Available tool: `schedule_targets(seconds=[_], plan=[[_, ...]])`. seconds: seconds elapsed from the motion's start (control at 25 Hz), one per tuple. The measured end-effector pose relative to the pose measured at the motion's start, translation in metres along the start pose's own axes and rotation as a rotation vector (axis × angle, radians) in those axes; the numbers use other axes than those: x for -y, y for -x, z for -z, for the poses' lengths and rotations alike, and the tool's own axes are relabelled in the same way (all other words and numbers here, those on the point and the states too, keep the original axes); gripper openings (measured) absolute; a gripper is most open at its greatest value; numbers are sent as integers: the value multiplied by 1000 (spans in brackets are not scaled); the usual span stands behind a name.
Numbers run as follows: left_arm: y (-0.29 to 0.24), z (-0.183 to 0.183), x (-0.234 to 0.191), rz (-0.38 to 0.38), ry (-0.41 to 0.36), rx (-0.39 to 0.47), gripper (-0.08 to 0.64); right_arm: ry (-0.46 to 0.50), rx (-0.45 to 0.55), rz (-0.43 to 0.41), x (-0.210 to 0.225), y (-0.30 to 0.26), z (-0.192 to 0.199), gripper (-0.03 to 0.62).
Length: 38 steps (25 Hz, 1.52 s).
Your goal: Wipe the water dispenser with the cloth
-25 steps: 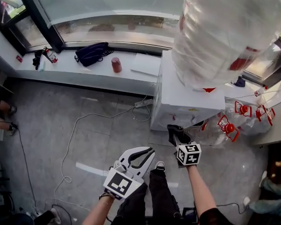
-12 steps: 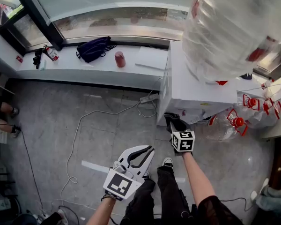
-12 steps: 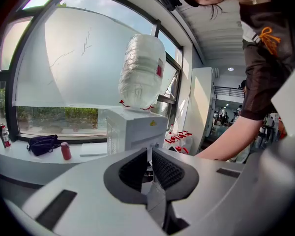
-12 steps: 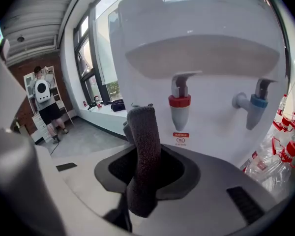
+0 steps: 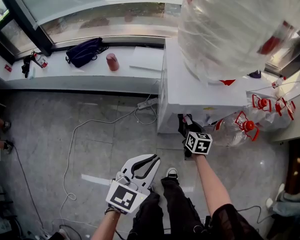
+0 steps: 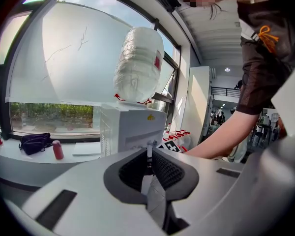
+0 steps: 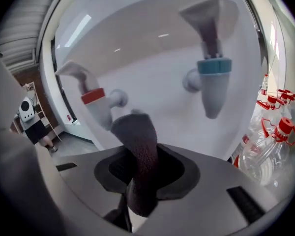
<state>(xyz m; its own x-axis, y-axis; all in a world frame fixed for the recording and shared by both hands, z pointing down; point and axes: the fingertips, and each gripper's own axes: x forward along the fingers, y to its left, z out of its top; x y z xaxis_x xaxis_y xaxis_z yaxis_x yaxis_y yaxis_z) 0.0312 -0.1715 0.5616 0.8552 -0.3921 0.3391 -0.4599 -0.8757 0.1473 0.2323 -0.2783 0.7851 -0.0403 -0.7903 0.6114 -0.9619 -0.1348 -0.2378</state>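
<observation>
One nubby cloth (image 7: 140, 156), boxy white dispenser (image 5: 186, 86)

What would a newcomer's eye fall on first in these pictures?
First, the big clear water bottle standing on top of the white water dispenser beside the window ledge. Next, the dark cloth, pinched in the jaws of the right gripper just in front of the dispenser's red tap and blue tap. The left gripper hangs low over the floor, jaws together and empty.
</observation>
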Motion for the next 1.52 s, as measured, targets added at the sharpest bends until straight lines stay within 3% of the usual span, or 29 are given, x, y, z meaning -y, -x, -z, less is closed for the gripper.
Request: schedule_targets(seconds=[0.2, 0.44, 0.6, 0.8, 0.88, 1.12, 1.52], plan=[[-18, 7, 8, 16, -12, -15, 43, -98, 31, 91, 64, 12, -9, 110], [-39, 5, 22, 47, -22, -13, 43, -129, 25, 149, 105, 35, -6, 110], [-48, -1, 34, 71, -35, -1, 43, -251, 70, 224, 132, 61, -9, 109], [-44, -2, 46, 89, -68, -4, 43, -217, 68, 269, 156, 84, -8, 110], [-38, 4, 46, 83, -64, -11, 43, -206, 55, 255, 151, 89, -2, 110], [-23, 24, 42, 62, -61, -38, 43, -85, -71, 99, 90, 71, 50, 109], [3, 68, 29, -21, -18, -28, 43, -4, -122, -65, -15, 6, 81, 109]])
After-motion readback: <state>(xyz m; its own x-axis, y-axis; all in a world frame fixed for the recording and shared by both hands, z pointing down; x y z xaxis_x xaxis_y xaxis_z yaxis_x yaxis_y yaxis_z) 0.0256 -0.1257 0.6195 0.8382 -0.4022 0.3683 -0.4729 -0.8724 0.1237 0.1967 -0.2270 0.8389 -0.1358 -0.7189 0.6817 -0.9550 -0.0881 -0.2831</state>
